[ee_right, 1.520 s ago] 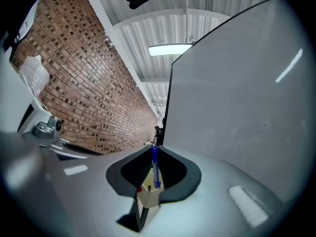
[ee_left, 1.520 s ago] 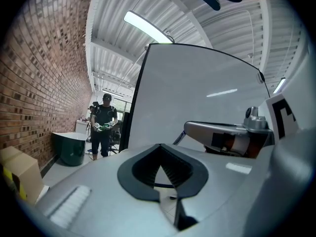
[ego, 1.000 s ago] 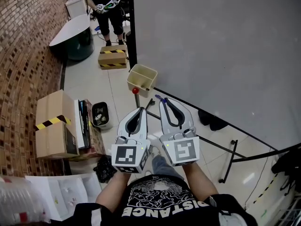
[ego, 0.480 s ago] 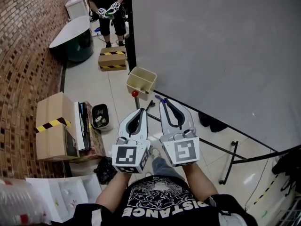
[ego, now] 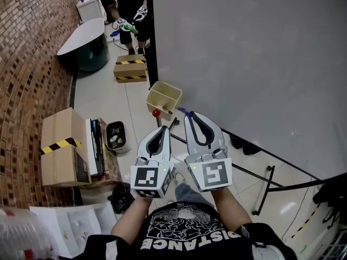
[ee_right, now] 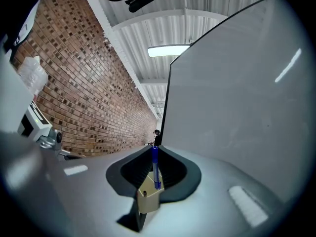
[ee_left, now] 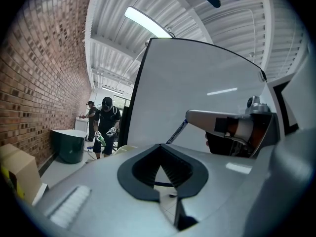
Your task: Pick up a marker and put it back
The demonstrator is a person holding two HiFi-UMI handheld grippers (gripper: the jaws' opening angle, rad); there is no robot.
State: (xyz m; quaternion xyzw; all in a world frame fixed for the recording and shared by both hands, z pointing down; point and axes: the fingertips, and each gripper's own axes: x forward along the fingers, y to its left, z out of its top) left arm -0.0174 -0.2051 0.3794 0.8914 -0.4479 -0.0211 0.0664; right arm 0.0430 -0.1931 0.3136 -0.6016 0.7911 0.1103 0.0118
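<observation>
My right gripper (ego: 190, 115) is shut on a blue marker (ego: 181, 111), whose tip pokes out past the jaws toward a beige open box (ego: 164, 96) at the whiteboard's lower corner. In the right gripper view the marker (ee_right: 155, 166) stands upright between the jaws of the right gripper (ee_right: 154, 149), with the box (ee_right: 147, 195) below it. My left gripper (ego: 161, 128) hangs just to the left, shut and holding nothing. In the left gripper view, the left gripper's (ee_left: 160, 147) tips meet, and the marker (ee_left: 178, 132) sticks out of the right gripper (ee_left: 232, 130).
A large whiteboard (ego: 255, 64) on a black stand fills the right. A red ball (ego: 156, 112) sits under the beige box. Taped cardboard boxes (ego: 62, 145) (ego: 130, 67), a small black bin (ego: 115, 133) and a dark green tub (ego: 87, 42) line the brick wall. Another person (ego: 130, 10) stands behind.
Both grippers have hardly shifted, the right one still holding the marker. The person at the back has stepped to the right, closer to the whiteboard's edge.
</observation>
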